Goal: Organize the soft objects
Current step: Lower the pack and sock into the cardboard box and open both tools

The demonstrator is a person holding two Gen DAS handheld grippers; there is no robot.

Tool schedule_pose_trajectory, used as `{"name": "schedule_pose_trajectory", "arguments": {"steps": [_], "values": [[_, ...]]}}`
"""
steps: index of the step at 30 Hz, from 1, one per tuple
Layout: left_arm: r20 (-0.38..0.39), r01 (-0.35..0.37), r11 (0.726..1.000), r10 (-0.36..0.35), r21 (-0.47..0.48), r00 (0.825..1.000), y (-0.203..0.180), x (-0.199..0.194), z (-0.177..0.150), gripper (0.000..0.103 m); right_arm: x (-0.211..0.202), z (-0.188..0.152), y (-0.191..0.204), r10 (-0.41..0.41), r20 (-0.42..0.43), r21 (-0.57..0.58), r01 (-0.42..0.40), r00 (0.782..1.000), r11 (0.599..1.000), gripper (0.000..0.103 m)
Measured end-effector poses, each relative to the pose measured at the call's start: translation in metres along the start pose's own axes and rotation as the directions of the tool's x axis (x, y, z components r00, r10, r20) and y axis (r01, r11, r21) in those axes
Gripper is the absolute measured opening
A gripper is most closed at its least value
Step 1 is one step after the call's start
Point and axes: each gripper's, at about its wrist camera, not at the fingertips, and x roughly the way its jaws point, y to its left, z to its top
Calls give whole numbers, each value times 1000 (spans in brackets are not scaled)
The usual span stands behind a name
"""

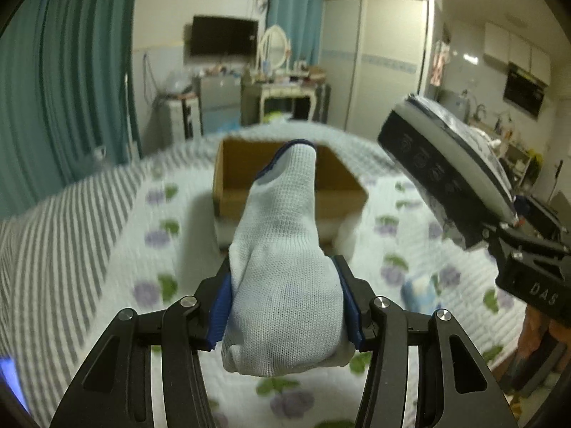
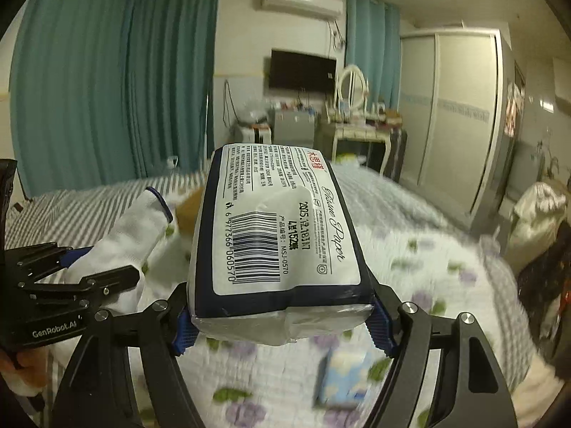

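Observation:
My left gripper (image 1: 285, 306) is shut on a white knit glove (image 1: 282, 285) with a blue cuff and holds it above the bed, pointing at an open cardboard box (image 1: 285, 189). The glove also shows in the right wrist view (image 2: 121, 246). My right gripper (image 2: 282, 314) is shut on a tissue paper pack (image 2: 274, 235) in navy and white wrap, held in the air to the right of the glove. The pack also shows in the left wrist view (image 1: 449, 167). The box (image 2: 187, 210) is mostly hidden behind the pack in the right wrist view.
The bed has a floral quilt (image 1: 150, 256) and a grey striped sheet (image 1: 53, 235). A small light blue tissue packet (image 2: 342, 374) lies on the quilt below my right gripper. A dressing table (image 1: 282, 89), wardrobe (image 1: 378, 57) and teal curtains (image 1: 71, 71) stand beyond.

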Motion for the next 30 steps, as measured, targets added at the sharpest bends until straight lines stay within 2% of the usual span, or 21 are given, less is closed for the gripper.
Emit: {"name": "schedule_pose_trajectory", "arguments": {"steps": [6,11,15,20,25,26,27,29,30], "values": [[58,-11,1000,11,-2,998,14,32,55,51,36,66,-4,7,62,-13,-6,998,1000,75],[48,-37,999,36,20,998,27,86,87,51,96,92,-6,30,41,16,-30,999,999,75],[13,-37,999,37,17,999,34,131,96,51,156,95,-8,55,-16,33,-54,998,998,75],[-45,-62,998,63,27,997,40,183,93,51,224,83,-13,84,-105,40,-81,991,996,75],[-44,-80,995,83,64,996,37,195,86,55,256,67,-21,103,-163,55,-96,981,994,76],[-41,-80,995,82,60,996,38,195,85,56,257,65,-25,116,-165,65,-106,980,992,80],[-45,-75,996,78,51,996,39,194,85,60,256,65,-26,124,-164,75,-113,979,991,83],[-33,-75,997,76,28,997,41,189,86,76,251,66,-32,144,-135,111,-130,980,985,91],[-26,-71,997,72,25,997,40,184,86,78,246,67,-33,148,-122,122,-133,981,984,97]]}}
